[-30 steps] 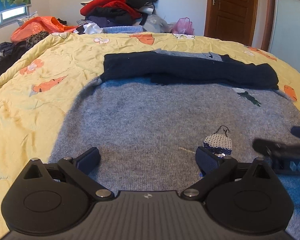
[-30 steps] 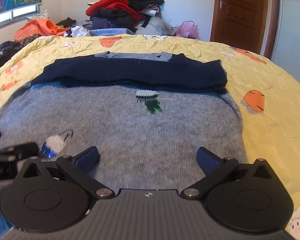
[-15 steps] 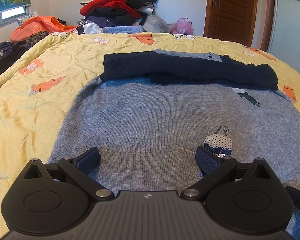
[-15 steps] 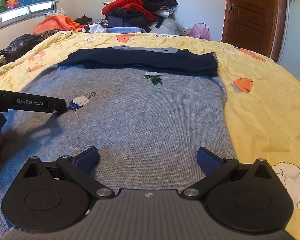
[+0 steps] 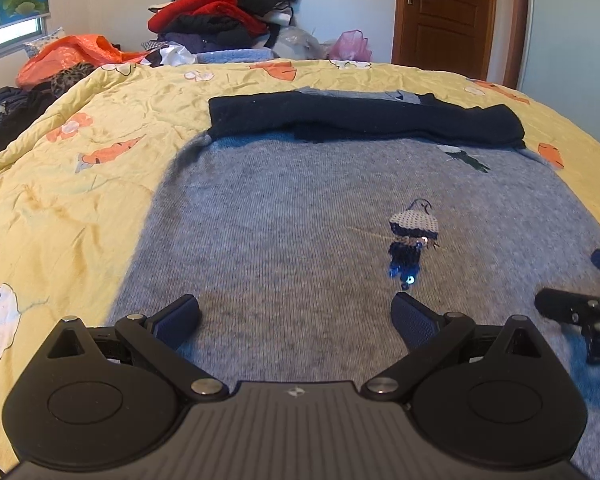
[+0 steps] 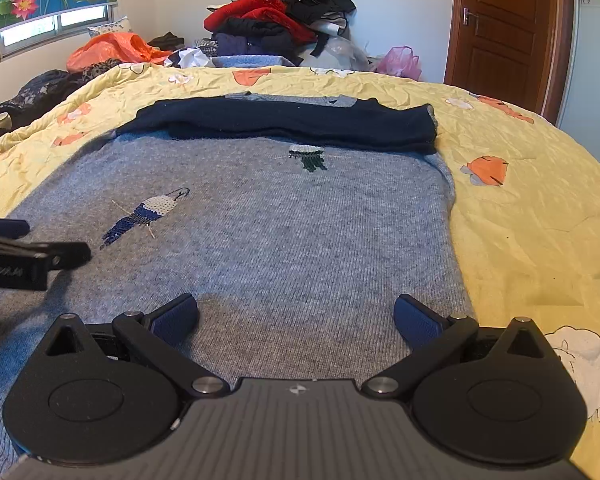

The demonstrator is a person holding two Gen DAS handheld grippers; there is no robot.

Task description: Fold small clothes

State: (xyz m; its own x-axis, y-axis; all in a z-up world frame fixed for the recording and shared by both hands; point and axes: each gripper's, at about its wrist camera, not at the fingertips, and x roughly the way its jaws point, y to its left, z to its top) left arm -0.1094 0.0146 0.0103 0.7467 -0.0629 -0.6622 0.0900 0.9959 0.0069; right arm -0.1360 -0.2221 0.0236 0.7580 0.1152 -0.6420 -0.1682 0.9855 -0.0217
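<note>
A grey knit sweater [image 5: 292, 216] [image 6: 284, 224] lies flat on the bed, its dark navy sleeves [image 5: 364, 120] [image 6: 292, 122] folded across the far end. A sequin parrot patch [image 5: 410, 240] [image 6: 148, 214] sits on the grey body. My left gripper [image 5: 296, 314] hovers open just above the sweater's near part, nothing between its fingers. My right gripper [image 6: 296, 314] is open too, over the near right part of the sweater. Each gripper shows at the edge of the other's view: the right gripper [image 5: 580, 308], the left gripper [image 6: 28, 258].
The yellow quilt [image 5: 72, 184] [image 6: 532, 216] with orange prints covers the bed. A heap of clothes [image 5: 224, 12] [image 6: 284, 12] is stacked beyond the far edge, with an orange bag [image 6: 112, 50] to its left. A brown door [image 6: 504, 28] stands at the right.
Both grippers have pulled back and risen from the sweater, so the parrot patch now lies farther ahead. The right gripper has drawn back toward the near right edge. Both stay open.
</note>
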